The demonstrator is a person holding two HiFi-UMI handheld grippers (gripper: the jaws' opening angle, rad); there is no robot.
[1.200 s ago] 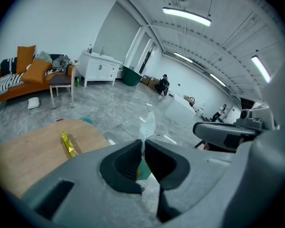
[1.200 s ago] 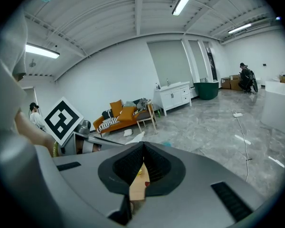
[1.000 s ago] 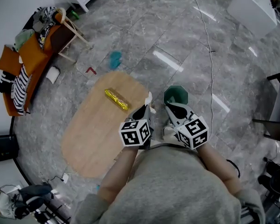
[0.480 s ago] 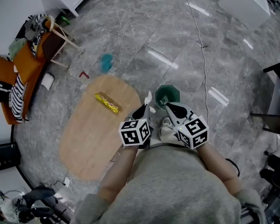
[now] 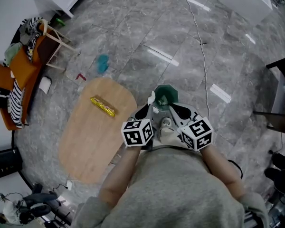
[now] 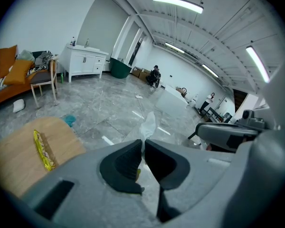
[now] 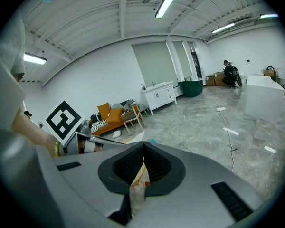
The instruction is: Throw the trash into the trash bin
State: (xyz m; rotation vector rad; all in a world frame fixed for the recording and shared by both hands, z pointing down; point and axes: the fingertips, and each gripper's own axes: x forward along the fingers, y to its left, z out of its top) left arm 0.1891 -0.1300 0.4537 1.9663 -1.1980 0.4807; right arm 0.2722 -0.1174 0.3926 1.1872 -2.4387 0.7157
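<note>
White plastic (image 6: 147, 125) is pinched in the left gripper (image 6: 142, 146), beige paper (image 7: 135, 182) in the right gripper (image 7: 143, 152). Both are held beside the bin (image 5: 174, 90).

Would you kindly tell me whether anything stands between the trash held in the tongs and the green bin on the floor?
Nothing visible does. The green bin stands open on bare floor just ahead of the left tongs, shut on a white scrap, and the right tongs, shut on a beige wrapper.
</note>
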